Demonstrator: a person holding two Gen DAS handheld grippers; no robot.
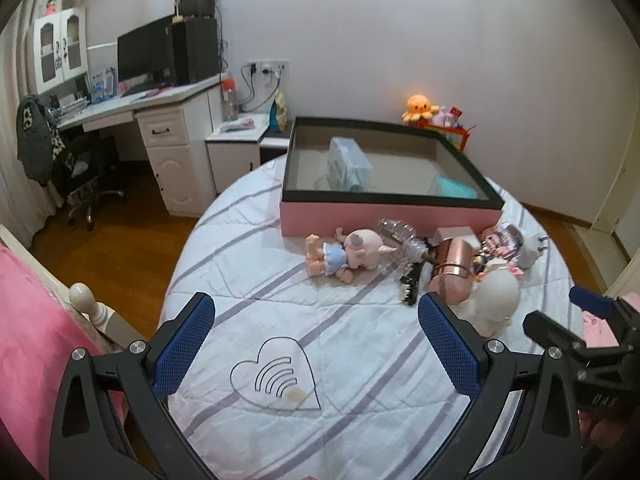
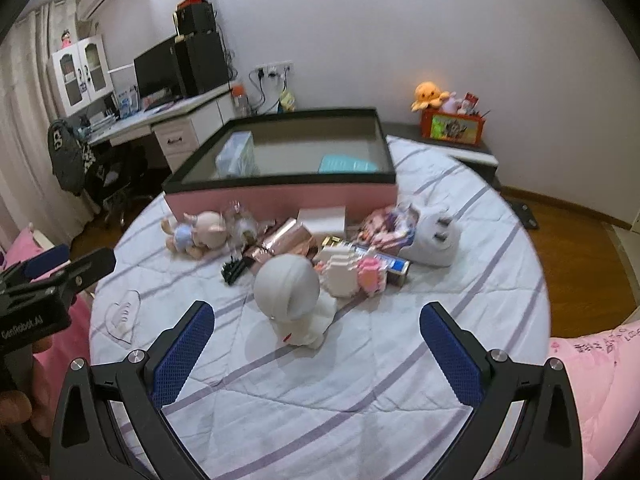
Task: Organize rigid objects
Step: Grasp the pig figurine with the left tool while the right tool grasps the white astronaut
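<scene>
Pink-sided shallow box (image 2: 280, 198) held two packets only; white round-headed figurine (image 2: 290, 300), copper cup (image 1: 454, 270) and pig doll (image 1: 344, 254) lay outside on the bedspread. Both grippers (image 1: 316, 344) (image 2: 316, 354) gaped wide, empty.

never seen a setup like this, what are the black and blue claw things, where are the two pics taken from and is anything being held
The claws are handheld two-finger grippers, one in each of a person's hands, each with a camera looking along its fingers. One picture is from the left gripper, the other from the right gripper. Both are open and hold nothing. On the striped bedspread lie toys: a white figurine, a pig doll, a copper cup. Behind them sits a pink box, for tidying them into.
</scene>
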